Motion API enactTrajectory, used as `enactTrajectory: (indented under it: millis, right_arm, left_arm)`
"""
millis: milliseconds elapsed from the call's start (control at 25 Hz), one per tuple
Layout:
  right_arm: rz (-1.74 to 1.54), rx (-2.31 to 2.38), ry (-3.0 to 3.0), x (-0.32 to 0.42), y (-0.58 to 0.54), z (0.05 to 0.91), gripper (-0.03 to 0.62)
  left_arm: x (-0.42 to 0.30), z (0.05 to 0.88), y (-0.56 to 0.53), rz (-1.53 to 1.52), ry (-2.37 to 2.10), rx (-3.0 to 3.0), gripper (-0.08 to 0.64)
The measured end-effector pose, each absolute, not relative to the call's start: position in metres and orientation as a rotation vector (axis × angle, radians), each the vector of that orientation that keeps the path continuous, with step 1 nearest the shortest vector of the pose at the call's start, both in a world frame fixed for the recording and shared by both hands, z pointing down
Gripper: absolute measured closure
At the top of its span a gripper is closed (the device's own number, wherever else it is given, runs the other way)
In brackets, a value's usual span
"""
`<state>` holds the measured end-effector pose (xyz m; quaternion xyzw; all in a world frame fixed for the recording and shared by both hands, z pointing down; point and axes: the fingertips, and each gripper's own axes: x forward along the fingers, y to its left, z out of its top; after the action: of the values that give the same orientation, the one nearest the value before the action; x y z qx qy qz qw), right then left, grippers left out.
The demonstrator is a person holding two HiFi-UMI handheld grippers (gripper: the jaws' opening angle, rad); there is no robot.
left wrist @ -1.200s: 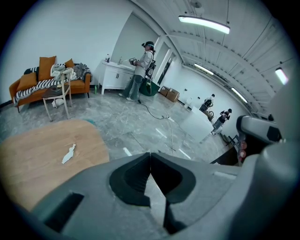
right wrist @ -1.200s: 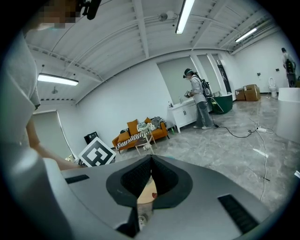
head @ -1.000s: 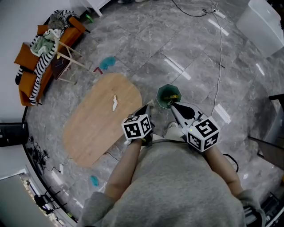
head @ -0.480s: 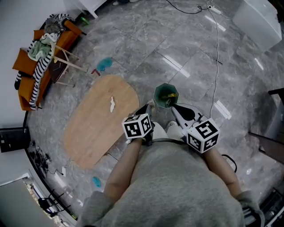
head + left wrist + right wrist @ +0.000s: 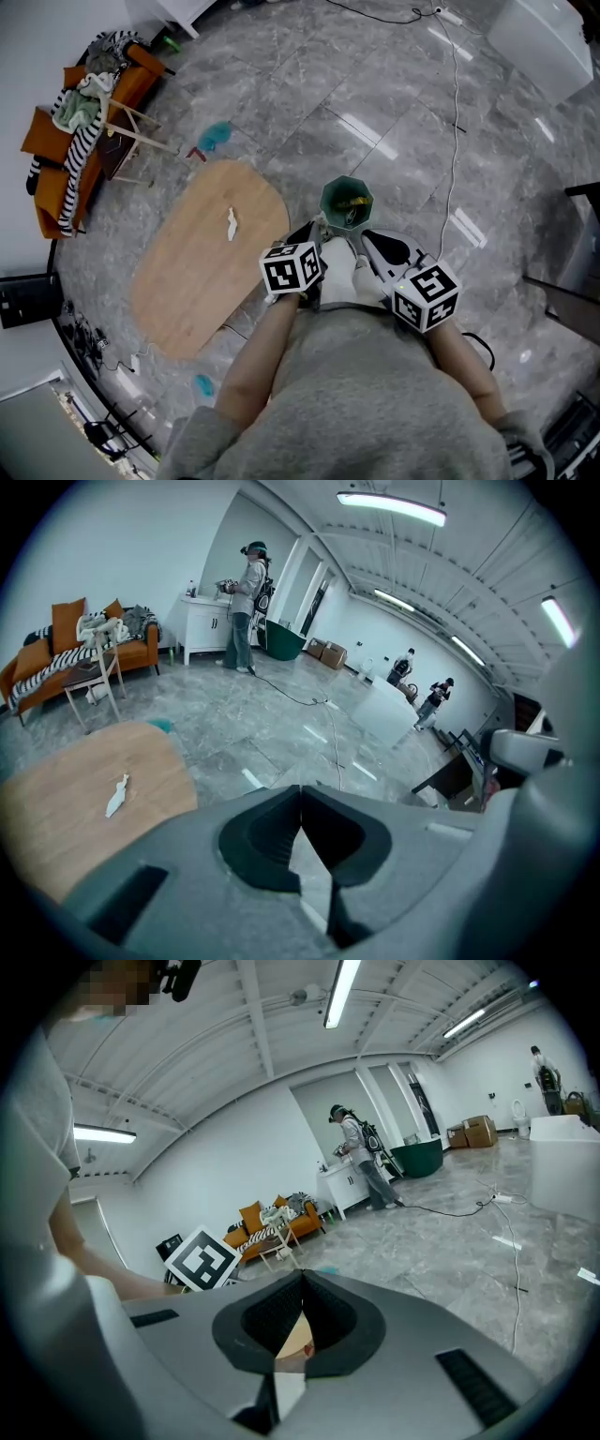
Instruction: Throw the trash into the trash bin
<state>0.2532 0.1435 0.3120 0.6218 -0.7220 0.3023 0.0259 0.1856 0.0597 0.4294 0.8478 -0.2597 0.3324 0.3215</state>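
Observation:
A white scrap of trash (image 5: 230,223) lies on the oval wooden table (image 5: 187,281); the left gripper view shows the same scrap (image 5: 117,795) on the table (image 5: 56,827). The green trash bin (image 5: 347,203) stands on the floor just right of the table, with something yellow inside. My left gripper (image 5: 309,230) hangs close beside the bin's near left rim, shut and empty (image 5: 300,787). My right gripper (image 5: 366,234) sits just below the bin, its jaws also meeting with nothing held (image 5: 302,1274). Neither gripper view shows the bin.
An orange sofa (image 5: 56,159) with striped cloth and a small wooden stand (image 5: 131,141) are at the far left. A teal item (image 5: 216,136) lies on the floor beyond the table. A cable (image 5: 457,141) runs right of the bin. People (image 5: 246,607) stand far off.
Both grippers have shifted slightly and stay shut. White shoes have come into view between them, just below the bin.

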Motion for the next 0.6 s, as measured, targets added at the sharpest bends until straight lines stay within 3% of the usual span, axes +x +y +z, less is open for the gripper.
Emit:
enactTrajectory:
  millis: [600]
  right_arm:
    - [1.032,1.99,-2.107,0.275,0.124,0.343,0.584]
  left_arm:
    - [0.212,0.474,0.037,0.961,-0.596,2.201,0.549]
